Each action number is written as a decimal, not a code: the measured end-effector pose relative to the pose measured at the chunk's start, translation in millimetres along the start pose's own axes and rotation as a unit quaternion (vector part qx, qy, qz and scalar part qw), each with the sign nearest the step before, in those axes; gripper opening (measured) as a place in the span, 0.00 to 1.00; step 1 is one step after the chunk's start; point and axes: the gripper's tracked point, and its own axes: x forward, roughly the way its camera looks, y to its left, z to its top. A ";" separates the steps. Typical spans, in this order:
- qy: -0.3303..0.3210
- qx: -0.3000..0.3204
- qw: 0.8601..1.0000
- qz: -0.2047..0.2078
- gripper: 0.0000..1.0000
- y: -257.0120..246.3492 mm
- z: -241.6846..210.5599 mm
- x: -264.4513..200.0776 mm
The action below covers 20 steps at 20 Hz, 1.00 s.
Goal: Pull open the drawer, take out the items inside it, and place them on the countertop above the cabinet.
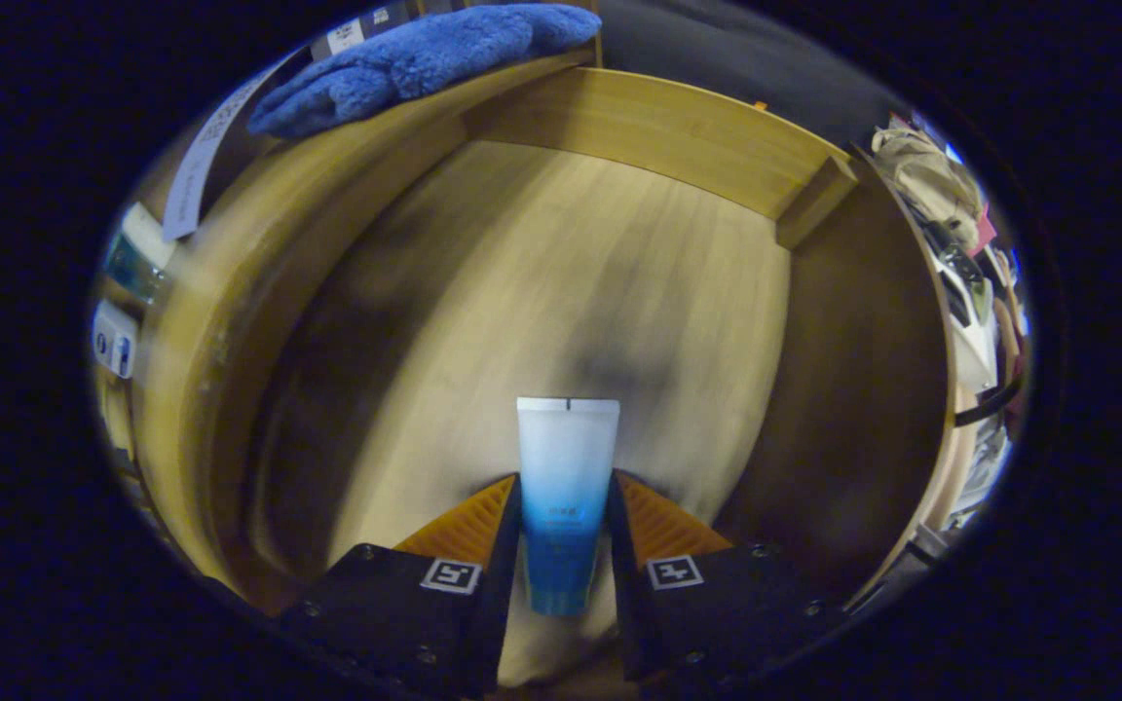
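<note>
Now claw (564,506) clamped on blue-white tube (566,467), inside open wooden drawer (619,127). Step: removal. Next, likely lift clear toward bench beside blue towel (425,58).

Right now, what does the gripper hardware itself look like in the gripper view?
The gripper has two wedge-shaped fingers with ribbed faces that taper forward. Each sits on a dark, blocky mount fixed with small screws. Each mount carries a square black-and-white fiducial tag near the inner edge. No cables visible.
</note>
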 end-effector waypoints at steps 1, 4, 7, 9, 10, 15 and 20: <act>0.002 0.005 1.000 0.023 0.45 1.2 -0.3 3.4; -0.053 0.005 0.994 0.099 0.43 22.5 22.5 -12.2; -0.148 -0.033 0.982 0.112 0.42 25.1 58.1 -50.0; -0.195 -0.056 0.970 0.137 0.42 32.7 70.2 -75.0; -0.214 -0.066 0.963 0.150 0.42 41.8 76.3 -85.3; -0.256 -0.151 0.934 0.198 0.42 114.8 90.8 -128.6; -0.242 -0.173 0.923 0.245 0.42 177.0 103.1 -112.6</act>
